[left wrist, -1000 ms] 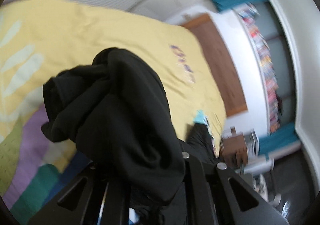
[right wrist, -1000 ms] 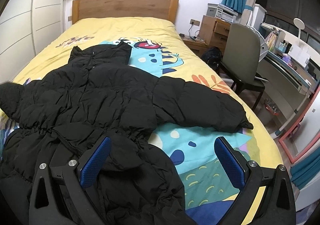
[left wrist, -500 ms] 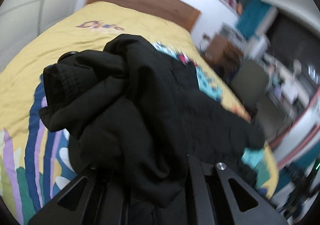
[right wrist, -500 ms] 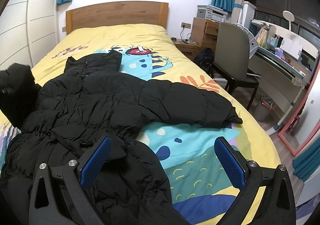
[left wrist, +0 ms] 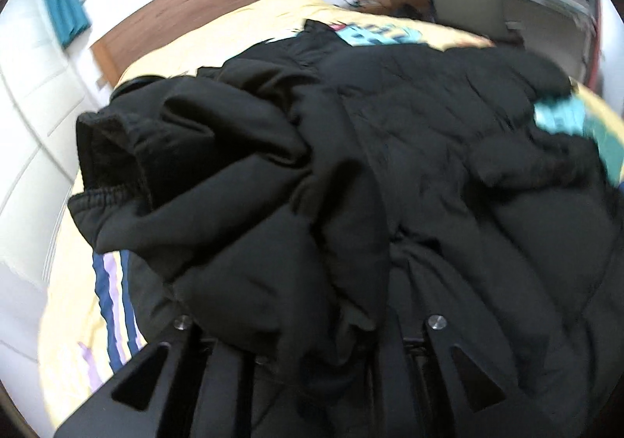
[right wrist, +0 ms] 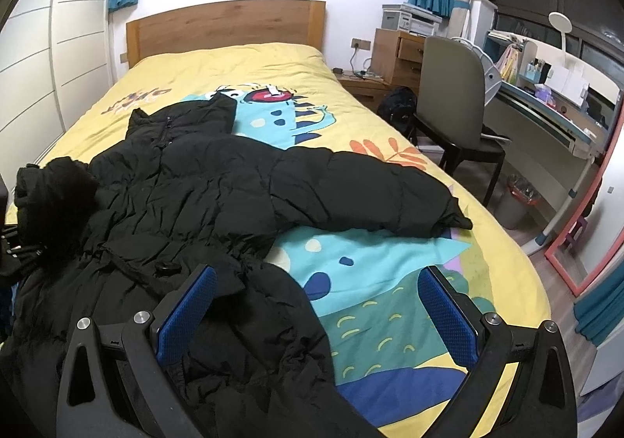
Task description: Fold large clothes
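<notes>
A black puffer jacket point(right wrist: 195, 196) lies spread on the yellow cartoon bedspread point(right wrist: 241, 67), collar toward the headboard. Its right sleeve point(right wrist: 370, 196) stretches out across the bed. The left sleeve point(left wrist: 234, 184) is bunched up over my left gripper point(left wrist: 304, 325), cuff point(left wrist: 113, 149) at the left, above the jacket's body. The cloth hides the fingers. The jaws are opening, with sleeve fabric still between them. The same bunch point(right wrist: 54, 196) shows at the left edge of the right wrist view. My right gripper point(right wrist: 316, 305) hangs open over the jacket's hem, holding nothing.
White wardrobe doors point(right wrist: 58, 48) run along the bed's left side. To the right stand a wooden nightstand point(right wrist: 394, 48), a dark backpack point(right wrist: 399, 106), a grey chair point(right wrist: 452, 94), a desk point(right wrist: 546, 114), a waste bin point(right wrist: 518, 200) and a pink-framed mirror point(right wrist: 585, 223).
My left gripper has rolled and swung in from the bed's left edge, carrying the bunched sleeve over the jacket's body. The right gripper drew back slightly and stayed open.
</notes>
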Tool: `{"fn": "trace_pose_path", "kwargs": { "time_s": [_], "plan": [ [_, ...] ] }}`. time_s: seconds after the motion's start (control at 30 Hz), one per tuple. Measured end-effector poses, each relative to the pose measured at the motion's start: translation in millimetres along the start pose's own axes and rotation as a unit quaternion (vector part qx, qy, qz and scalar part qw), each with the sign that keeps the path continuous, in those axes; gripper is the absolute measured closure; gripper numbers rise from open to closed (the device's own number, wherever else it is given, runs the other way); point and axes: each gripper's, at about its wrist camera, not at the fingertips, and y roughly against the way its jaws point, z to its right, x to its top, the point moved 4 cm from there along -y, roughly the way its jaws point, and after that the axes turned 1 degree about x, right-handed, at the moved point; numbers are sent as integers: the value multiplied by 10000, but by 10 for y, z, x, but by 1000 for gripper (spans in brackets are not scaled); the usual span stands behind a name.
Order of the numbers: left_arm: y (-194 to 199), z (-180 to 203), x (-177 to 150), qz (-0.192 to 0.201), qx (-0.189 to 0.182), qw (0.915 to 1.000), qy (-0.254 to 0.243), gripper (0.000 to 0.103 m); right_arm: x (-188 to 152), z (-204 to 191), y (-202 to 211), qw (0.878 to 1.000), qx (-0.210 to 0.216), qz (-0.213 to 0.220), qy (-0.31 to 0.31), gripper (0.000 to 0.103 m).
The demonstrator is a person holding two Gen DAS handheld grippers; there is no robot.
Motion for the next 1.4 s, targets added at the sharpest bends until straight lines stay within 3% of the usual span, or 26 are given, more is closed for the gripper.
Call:
{"fn": "trace_pose_path", "kwargs": {
  "time_s": [0.23, 0.4, 0.53, 0.7, 0.9, 1.1, 1.17, 1.27, 1.4],
  "plan": [
    [23, 114, -105, -100, -158, 9995, -272, 72, -1, -108, 15, 9999, 79, 13, 122, 1],
    [61, 140, -213, -208, -163, 9988, -406, 71, 2, -195, 6, 9997, 153, 4, 214, 1],
    [113, 77, -263, -268, -223, 9991, -235, 71, 16, -279, -16, 9994, 242, 12, 257, 1],
    [148, 83, -171, -241, -370, 9990, -4, 71, -15, -359, -78, 9990, 342, -57, 269, 1],
    [278, 166, -100, -182, -285, 9994, 11, 71, -47, -318, -95, 9992, 344, -76, 207, 1],
    [421, 276, 6, -71, -595, 9980, 203, 70, -75, -328, -144, 9989, 442, -123, 128, 1],
    [444, 371, 8, -97, -777, 9969, 98, 61, -87, -344, -133, 9987, 481, -107, 152, 1],
    [437, 490, -35, -195, -856, 9961, -54, 60, -111, -342, -139, 9985, 507, -122, 146, 1],
    [604, 522, -11, -42, -1066, 9942, 98, 60, -133, -285, -158, 9986, 506, -148, 53, 1]
  ]
}}
